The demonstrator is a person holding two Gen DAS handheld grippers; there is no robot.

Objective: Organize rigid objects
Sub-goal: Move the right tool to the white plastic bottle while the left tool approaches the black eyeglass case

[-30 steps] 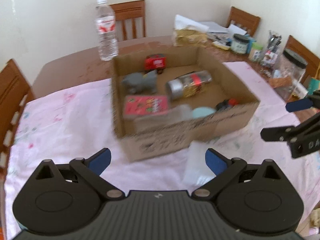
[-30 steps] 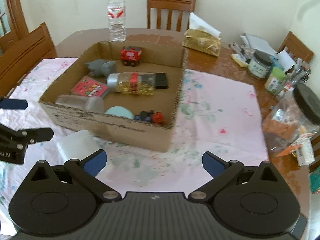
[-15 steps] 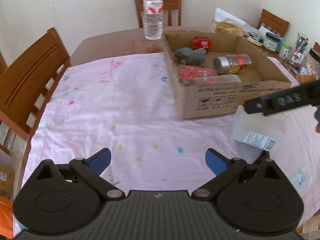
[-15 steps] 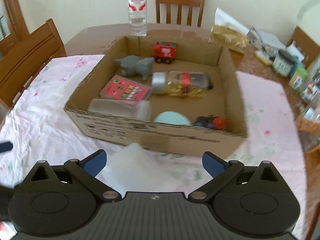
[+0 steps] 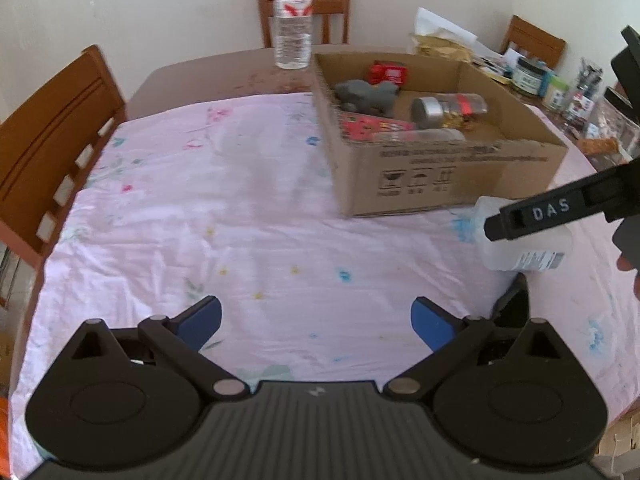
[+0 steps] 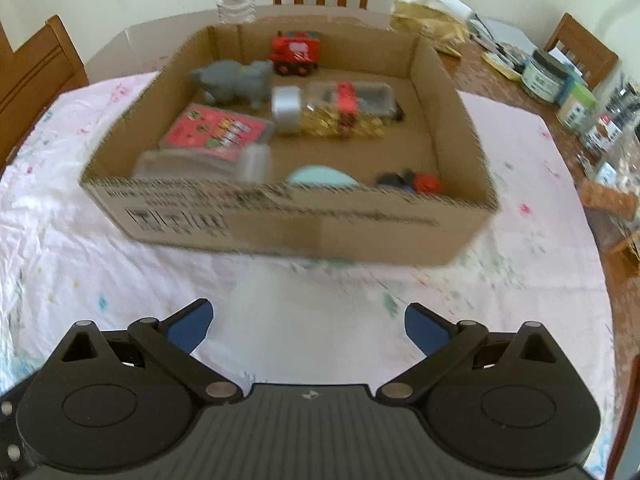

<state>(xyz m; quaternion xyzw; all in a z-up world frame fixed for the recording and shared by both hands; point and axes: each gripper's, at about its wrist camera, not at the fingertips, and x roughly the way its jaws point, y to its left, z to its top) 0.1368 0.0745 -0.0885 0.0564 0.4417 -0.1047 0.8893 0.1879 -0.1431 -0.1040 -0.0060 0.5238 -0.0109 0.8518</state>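
Both my tongs are spread wide, nothing in either. My right gripper (image 6: 306, 326) hovers over the clear plastic container (image 5: 524, 240), which lies on the pink tablecloth (image 5: 240, 220) just outside the cardboard box (image 6: 280, 232), along its near wall. My left gripper (image 5: 316, 320) hangs over bare cloth toward the table's left edge. Right view's blurry.

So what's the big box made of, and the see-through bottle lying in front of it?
The box looks like plain brown cardboard: matte, with a rough cut rim and printed handling symbols. The bottle seems to be clear plastic: cloudy, see-through walls with a paper label stuck on.
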